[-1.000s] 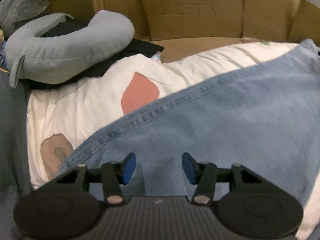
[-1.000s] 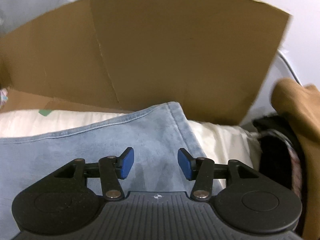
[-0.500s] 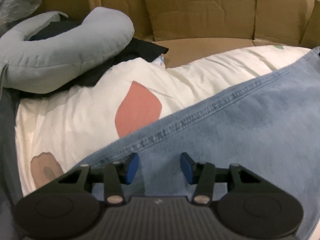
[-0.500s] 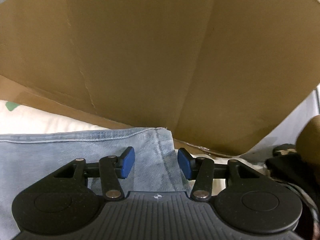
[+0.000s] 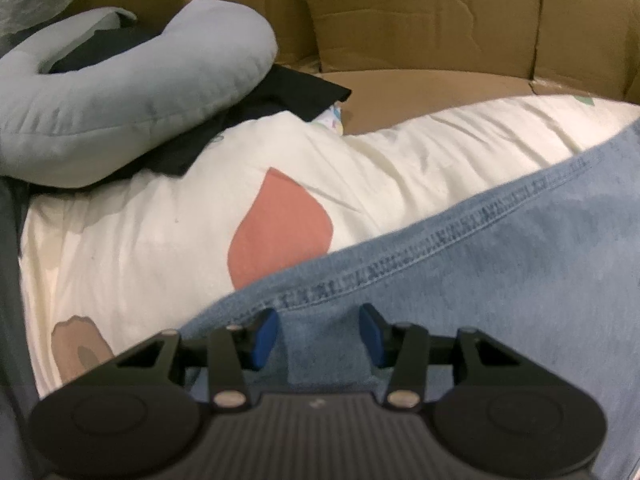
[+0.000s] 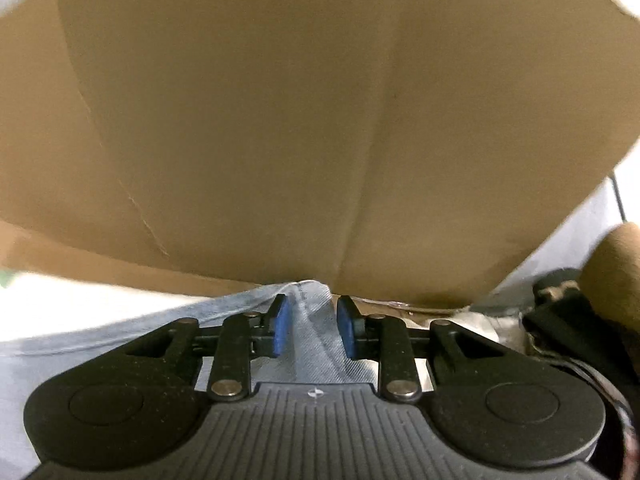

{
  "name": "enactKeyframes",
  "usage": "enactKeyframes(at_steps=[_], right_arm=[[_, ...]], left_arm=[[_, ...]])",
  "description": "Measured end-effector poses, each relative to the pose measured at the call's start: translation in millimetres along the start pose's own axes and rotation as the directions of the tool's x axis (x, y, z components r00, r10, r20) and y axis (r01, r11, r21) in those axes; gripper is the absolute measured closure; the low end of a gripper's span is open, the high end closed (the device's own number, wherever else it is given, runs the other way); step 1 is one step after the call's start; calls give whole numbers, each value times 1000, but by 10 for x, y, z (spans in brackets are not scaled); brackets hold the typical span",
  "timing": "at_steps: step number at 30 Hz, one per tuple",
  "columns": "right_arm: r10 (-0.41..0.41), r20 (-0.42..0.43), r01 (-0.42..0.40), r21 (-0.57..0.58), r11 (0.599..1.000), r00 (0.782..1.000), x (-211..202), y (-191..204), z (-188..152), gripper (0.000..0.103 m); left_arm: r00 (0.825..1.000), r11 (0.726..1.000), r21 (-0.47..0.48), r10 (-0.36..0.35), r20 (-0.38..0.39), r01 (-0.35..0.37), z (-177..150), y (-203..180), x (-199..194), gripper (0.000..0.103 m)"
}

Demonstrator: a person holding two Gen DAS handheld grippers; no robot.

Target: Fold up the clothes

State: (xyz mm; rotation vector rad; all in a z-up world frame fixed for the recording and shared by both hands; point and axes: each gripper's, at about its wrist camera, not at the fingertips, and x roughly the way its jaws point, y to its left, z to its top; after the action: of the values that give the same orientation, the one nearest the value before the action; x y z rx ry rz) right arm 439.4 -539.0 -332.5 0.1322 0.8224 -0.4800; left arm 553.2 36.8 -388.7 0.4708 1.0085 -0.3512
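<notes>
Left hand-held gripper (image 5: 319, 330) over light-blue denim garment (image 5: 500, 280), jaws apart with a raised fold of the cloth between them. Beyond, cream patterned pillow (image 5: 160, 232), grey neck pillow (image 5: 120, 96), cardboard wall (image 5: 420, 12).

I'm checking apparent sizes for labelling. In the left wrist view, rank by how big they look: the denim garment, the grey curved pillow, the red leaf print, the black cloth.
1. denim garment, though it lies nearest the camera
2. grey curved pillow
3. red leaf print and black cloth: alike, and the cloth is partly hidden
</notes>
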Motion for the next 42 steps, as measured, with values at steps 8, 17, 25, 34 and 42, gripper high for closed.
enactKeyframes(at_steps=[8, 17, 25, 34, 42], right_arm=[[260, -35, -261, -57, 964, 965, -658, 286, -296, 48], [313, -131, -334, -186, 924, 941, -671, 713, -634, 48], [313, -155, -340, -203, 918, 937, -433, 819, -764, 47], [282, -124, -302, -192, 934, 951, -138, 1030, -528, 44], [277, -105, -291, -163, 943, 955, 140, 1137, -262, 45]], left_arm=[[998, 999, 44, -23, 56, 21, 49, -147, -220, 75], [982, 980, 114, -173, 70, 165, 208, -738, -328, 73], [966, 952, 185, -256, 37, 245, 241, -1319, -123, 70], [957, 947, 185, -281, 72, 264, 388, -1662, 66, 68], [949, 941, 204, -295, 109, 269, 533, -1943, 113, 68]])
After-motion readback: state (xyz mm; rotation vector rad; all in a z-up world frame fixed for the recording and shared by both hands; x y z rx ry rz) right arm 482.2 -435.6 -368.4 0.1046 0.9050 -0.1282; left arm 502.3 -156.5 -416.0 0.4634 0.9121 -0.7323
